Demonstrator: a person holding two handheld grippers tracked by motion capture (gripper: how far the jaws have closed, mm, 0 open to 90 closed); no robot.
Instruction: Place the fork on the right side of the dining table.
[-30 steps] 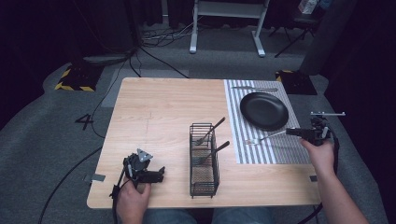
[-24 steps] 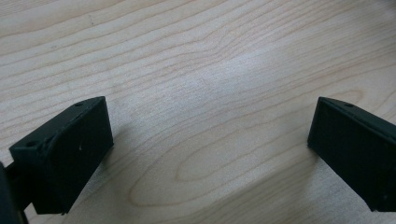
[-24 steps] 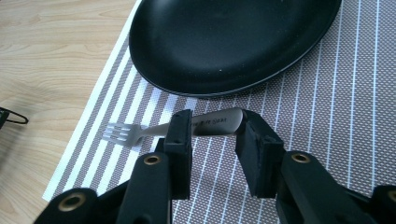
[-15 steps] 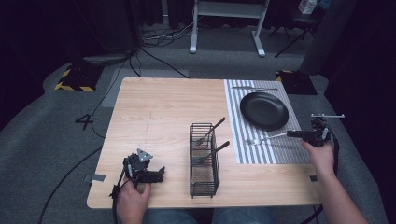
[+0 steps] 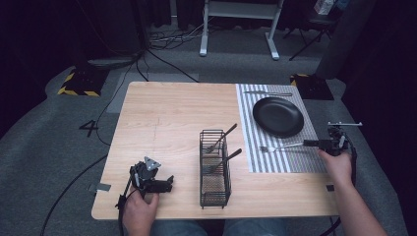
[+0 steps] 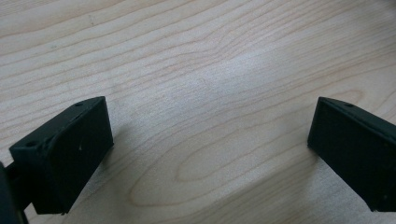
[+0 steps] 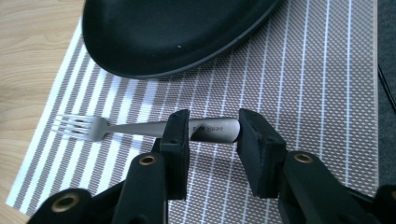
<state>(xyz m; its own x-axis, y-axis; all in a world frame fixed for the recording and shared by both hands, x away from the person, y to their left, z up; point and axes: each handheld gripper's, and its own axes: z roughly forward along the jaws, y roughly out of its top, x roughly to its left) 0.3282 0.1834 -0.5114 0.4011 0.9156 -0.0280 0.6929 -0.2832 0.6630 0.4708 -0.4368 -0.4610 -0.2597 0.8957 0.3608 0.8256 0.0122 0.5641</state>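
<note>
Your right gripper [image 7: 212,135] sits low over the striped placemat [image 7: 322,93], forearm reaching in from the table's near right corner, jaws pointing left. They straddle the handle end of the fork [image 7: 140,128], lying flat just beside the black plate [image 7: 177,32]; I can't tell if the pads touch it. Your left gripper [image 6: 210,154] rests near the front left edge, jaws spread wide over bare table [image 6: 196,60].
</note>
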